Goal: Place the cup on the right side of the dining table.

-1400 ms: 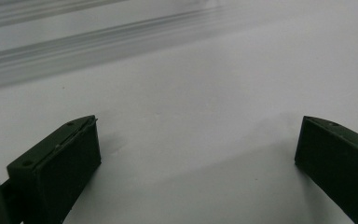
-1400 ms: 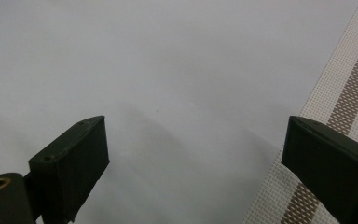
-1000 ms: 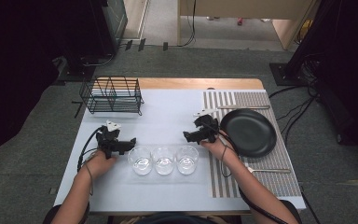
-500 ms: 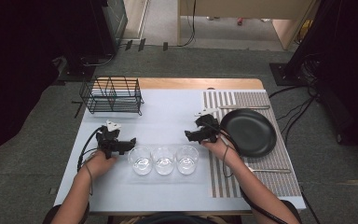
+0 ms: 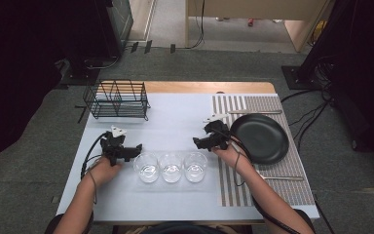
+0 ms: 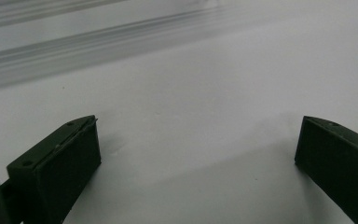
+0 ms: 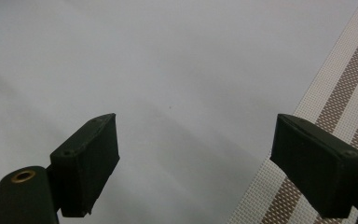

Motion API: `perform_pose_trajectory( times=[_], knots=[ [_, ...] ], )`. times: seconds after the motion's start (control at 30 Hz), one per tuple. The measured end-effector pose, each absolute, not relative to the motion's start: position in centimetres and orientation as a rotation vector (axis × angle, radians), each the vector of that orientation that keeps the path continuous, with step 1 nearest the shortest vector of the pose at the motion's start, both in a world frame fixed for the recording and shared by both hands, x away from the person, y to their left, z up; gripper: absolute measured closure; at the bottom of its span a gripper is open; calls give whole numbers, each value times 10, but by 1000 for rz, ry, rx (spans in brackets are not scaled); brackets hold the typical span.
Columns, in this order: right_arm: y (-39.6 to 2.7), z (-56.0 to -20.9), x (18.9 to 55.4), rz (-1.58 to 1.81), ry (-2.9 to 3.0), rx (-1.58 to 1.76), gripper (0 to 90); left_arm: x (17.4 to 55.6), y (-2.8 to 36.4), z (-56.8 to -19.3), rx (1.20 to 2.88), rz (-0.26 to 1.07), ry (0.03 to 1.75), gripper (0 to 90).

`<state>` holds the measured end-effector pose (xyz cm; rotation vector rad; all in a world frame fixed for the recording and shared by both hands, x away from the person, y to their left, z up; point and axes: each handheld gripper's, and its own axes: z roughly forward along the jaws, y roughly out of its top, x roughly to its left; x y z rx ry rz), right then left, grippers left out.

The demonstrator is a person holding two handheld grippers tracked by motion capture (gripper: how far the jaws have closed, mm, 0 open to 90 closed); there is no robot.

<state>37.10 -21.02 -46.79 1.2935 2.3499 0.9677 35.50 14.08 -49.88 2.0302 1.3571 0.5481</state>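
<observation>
- The left tongs stand wide with nothing between them, hovering just left of the row of three glass tumblers; probably poised to take the nearest one.
- The right tongs have just been closing, yet gape empty above the right end of the row, over the white bench at the striped placemat's edge.
- Beyond the left tongs waits a wire rack, a likely place for the tumblers; the black plate lies right of the right tongs.
</observation>
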Motion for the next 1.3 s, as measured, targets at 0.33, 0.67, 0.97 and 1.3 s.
perform_pose_trajectory(
  times=[0.33, 0.67, 0.97, 1.3],
  knots=[
    [-210, -463, 367, 984, 2371, 1257, 151, 355, 141, -499, 2030, 548, 1357, 0],
    [-209, -459, 364, 1000, 2389, 1220, 158, 355, 141, -499, 2030, 548, 1357, 0],
    [-210, -456, 362, 1041, 2412, 1229, 166, 355, 141, -499, 2029, 548, 1357, 0],
    [-210, -453, 360, 1045, 2412, 1205, 167, 355, 141, -499, 2029, 548, 1357, 0]
  ],
)
